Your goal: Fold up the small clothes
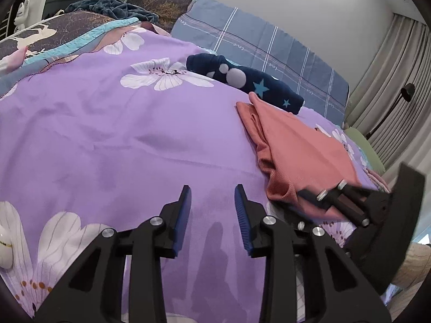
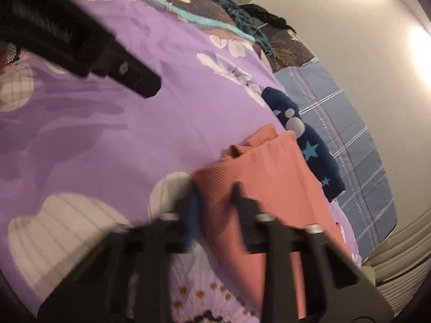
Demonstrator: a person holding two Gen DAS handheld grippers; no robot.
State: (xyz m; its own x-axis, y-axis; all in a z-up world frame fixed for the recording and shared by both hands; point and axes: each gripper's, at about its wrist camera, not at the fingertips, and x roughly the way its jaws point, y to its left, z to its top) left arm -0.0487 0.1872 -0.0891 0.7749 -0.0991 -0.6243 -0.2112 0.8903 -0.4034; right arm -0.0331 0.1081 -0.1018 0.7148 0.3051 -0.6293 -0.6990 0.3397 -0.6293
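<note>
A salmon-pink ribbed garment point(image 1: 301, 145) point(image 2: 269, 167) lies partly folded on the purple floral bedcover point(image 1: 107, 134), at the right side. Behind it, touching it, lies a navy garment point(image 1: 242, 78) point(image 2: 309, 145) with blue stars and grey dots, bunched into a roll. My left gripper point(image 1: 212, 196) point(image 2: 150, 86) hovers open over bare bedcover, left of the pink garment, with nothing between its fingers. My right gripper point(image 1: 303, 193) point(image 2: 214, 207) is at the pink garment's near edge. Its own view is blurred, with pink cloth between the fingers; in the left wrist view the fingers lie close together on that edge.
A blue plaid pillow point(image 1: 269, 43) lies behind the clothes. A dark quilt and a teal blanket point(image 1: 113, 5) are heaped at the far left. Curtains point(image 1: 390, 80) and a black floor lamp point(image 1: 404, 94) stand past the bed's right edge.
</note>
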